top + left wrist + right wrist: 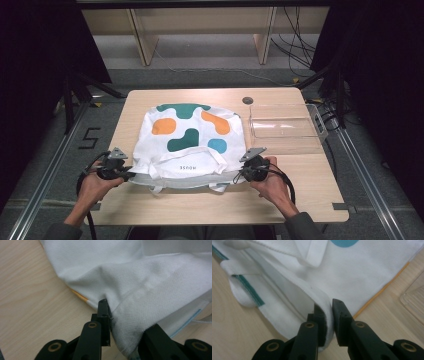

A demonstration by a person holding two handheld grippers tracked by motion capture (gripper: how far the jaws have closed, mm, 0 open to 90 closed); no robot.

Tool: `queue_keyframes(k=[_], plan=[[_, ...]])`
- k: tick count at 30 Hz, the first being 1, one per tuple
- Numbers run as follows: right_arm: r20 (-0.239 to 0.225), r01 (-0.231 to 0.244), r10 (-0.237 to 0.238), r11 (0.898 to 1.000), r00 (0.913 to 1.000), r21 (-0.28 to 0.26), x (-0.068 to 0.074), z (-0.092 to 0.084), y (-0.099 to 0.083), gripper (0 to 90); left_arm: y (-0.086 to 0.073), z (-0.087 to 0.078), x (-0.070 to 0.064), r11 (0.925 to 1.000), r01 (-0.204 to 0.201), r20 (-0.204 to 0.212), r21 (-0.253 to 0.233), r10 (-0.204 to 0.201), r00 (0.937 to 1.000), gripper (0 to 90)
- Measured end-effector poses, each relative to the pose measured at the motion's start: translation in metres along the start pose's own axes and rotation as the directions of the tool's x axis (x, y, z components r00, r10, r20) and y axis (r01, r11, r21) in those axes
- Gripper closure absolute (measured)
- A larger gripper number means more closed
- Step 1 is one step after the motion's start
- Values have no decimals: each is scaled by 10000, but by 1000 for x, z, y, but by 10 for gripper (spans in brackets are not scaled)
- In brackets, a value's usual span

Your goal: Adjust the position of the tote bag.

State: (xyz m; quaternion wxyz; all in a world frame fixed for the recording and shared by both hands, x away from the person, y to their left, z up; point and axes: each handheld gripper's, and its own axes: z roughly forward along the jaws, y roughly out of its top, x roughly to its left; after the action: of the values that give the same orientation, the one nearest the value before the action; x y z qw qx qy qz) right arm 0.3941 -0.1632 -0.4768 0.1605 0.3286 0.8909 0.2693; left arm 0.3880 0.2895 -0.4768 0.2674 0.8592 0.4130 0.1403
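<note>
A white tote bag (190,135) printed with green, orange and blue blobs lies flat on the wooden table (300,200), its open hem towards the person. My left gripper (131,175) is at the hem's left corner. In the left gripper view (127,320) thick white fabric (150,277) is bunched between the jaws, and it covers the right jaw's tip. My right gripper (240,175) is at the hem's right corner. The right gripper view has this gripper (328,305) pinching the folded white hem (322,297). A hand holds each gripper.
A clear plastic tray (285,125) stands on the table to the right of the bag, and its corner is close to the right gripper (414,295). A round cable hole (247,100) lies behind the bag. Bare wood runs along the front edge.
</note>
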Motion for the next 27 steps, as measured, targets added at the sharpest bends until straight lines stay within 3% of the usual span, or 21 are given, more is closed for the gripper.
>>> queue_keyframes(k=[1, 2, 3, 6, 7, 8, 9, 13, 14, 15, 17, 21, 24, 27], plan=[[59, 85, -85, 9999, 9999, 63, 1, 3, 0, 800, 0, 2, -1, 9999, 126, -29, -110, -127, 9999, 777], [-20, 29, -29, 9999, 10000, 162, 2, 6, -1, 799, 1, 1, 0, 9998, -119, -29, 129, 119, 9999, 778], [-86, 162, -159, 9991, 9998, 401, 1, 6, 0, 804, 1, 2, 0, 9999, 78, 83, 64, -79, 9999, 778], [43, 266, -267, 9991, 9996, 328, -1, 7, 2, 837, 0, -1, 1, 10000, -39, 33, -65, 39, 10000, 778], [-4, 268, -268, 9991, 9996, 324, -1, 5, 3, 842, 0, 0, 0, 9997, 133, 26, -204, -133, 9999, 778], [-46, 199, -198, 9995, 9998, 227, -1, 5, 2, 845, 0, -3, 2, 10000, -74, 104, 46, 74, 9999, 778], [-41, 350, -349, 9990, 9994, 291, -2, 4, 3, 848, 1, -2, 1, 9996, 269, 209, -55, -268, 9994, 778], [-75, 330, -329, 9993, 9994, 181, -2, -4, 4, 853, 5, -12, 0, 10000, 50, 277, 48, -51, 9996, 778], [-151, 364, -362, 9993, 9992, 103, -3, -7, 4, 853, 6, -14, -2, 9997, 231, 225, -111, -229, 9995, 778], [-199, 215, -214, 9998, 9996, 42, -3, -9, 4, 853, 6, -17, -1, 10000, -11, 242, -88, 13, 9997, 778], [-258, 263, -265, 9996, 9993, -45, -5, -15, 5, 853, 8, -21, -1, 10000, -11, 505, 5, 11, 9987, 778], [-332, 82, -87, 9999, 9994, -148, -5, -25, 3, 853, 11, -27, -6, 10000, -59, 656, 28, 57, 9978, 777], [-440, 144, -150, 9998, 9989, -142, -4, -32, 1, 853, 14, -33, -9, 9991, -327, 875, 261, 303, 9957, 777], [-610, 208, -211, 9998, 9979, -61, -4, -38, -1, 853, 14, -35, -13, 9996, -270, 923, -19, 270, 9954, 777]])
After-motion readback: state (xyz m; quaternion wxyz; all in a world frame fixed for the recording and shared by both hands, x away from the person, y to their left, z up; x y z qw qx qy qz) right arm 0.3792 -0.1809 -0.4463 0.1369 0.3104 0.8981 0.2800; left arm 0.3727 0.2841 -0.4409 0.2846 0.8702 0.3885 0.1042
